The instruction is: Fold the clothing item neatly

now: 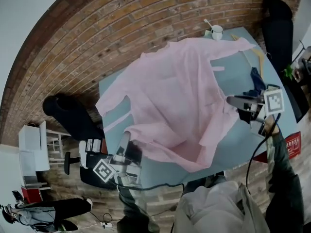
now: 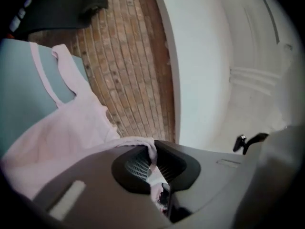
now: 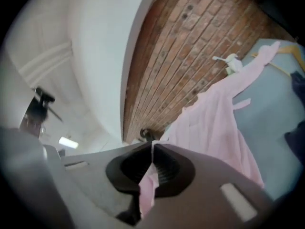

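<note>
A pale pink shirt (image 1: 180,96) lies spread over the light blue table (image 1: 272,106), its near edge lifted off the surface. My left gripper (image 1: 127,142) is shut on the shirt's near left edge, and pink cloth (image 2: 151,152) runs down between its jaws. My right gripper (image 1: 232,101) is shut on the right side of the shirt, with a fold of pink cloth (image 3: 148,178) pinched between its jaws. From that grip the shirt (image 3: 219,118) hangs down toward the table (image 3: 276,109). A sleeve with a band (image 2: 45,75) lies flat on the table (image 2: 19,94).
A white cup (image 1: 216,31) with a spoon stands at the table's far edge. A wooden hanger (image 1: 257,57) and a dark blue item (image 1: 256,81) lie at the right. A black chair (image 1: 68,115) stands left of the table, another (image 1: 278,28) at the far right. The floor is brick.
</note>
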`<state>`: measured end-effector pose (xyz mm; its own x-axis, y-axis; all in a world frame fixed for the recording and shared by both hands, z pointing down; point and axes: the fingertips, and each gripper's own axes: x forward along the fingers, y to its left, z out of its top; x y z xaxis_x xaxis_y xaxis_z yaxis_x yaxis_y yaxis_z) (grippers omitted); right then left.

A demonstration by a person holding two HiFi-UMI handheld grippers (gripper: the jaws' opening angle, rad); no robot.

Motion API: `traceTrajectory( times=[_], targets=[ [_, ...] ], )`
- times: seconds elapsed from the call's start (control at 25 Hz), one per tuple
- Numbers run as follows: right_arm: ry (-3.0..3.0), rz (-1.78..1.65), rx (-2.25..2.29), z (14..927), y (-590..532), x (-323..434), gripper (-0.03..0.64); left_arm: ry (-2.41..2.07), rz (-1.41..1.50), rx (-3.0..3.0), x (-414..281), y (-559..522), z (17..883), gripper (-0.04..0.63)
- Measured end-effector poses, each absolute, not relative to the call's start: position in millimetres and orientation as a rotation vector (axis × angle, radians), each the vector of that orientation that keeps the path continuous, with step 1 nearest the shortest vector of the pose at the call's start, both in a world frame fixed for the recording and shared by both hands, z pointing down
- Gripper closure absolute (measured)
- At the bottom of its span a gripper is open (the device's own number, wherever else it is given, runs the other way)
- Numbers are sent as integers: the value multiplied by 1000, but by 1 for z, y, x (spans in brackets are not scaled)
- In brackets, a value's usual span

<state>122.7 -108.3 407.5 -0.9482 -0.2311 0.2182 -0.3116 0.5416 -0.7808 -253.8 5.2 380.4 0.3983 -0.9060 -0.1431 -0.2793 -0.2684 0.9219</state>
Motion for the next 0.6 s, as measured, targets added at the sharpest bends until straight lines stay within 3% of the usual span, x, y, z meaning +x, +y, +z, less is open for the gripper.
traceTrajectory(
  times=[0.16,0.32,0.4,0.48,0.6],
  targets=[
    [-2528,1866,952,473,-227,158,609,-1199,-959,1495,-366,-38,469,578],
    [-2238,1781,1135,556,-239,170,590,-1312,-777,1319,-398,-43,550,571],
    [-2183,1710,1027,577,-221,163,531,-1244,-758,1273,-391,-43,570,512],
    [-2161,1594,807,587,-190,146,465,-1120,-701,1306,-369,-39,579,389],
    [-2125,1344,606,601,-146,131,436,-1013,-485,1408,-329,-22,588,359]
  ],
)
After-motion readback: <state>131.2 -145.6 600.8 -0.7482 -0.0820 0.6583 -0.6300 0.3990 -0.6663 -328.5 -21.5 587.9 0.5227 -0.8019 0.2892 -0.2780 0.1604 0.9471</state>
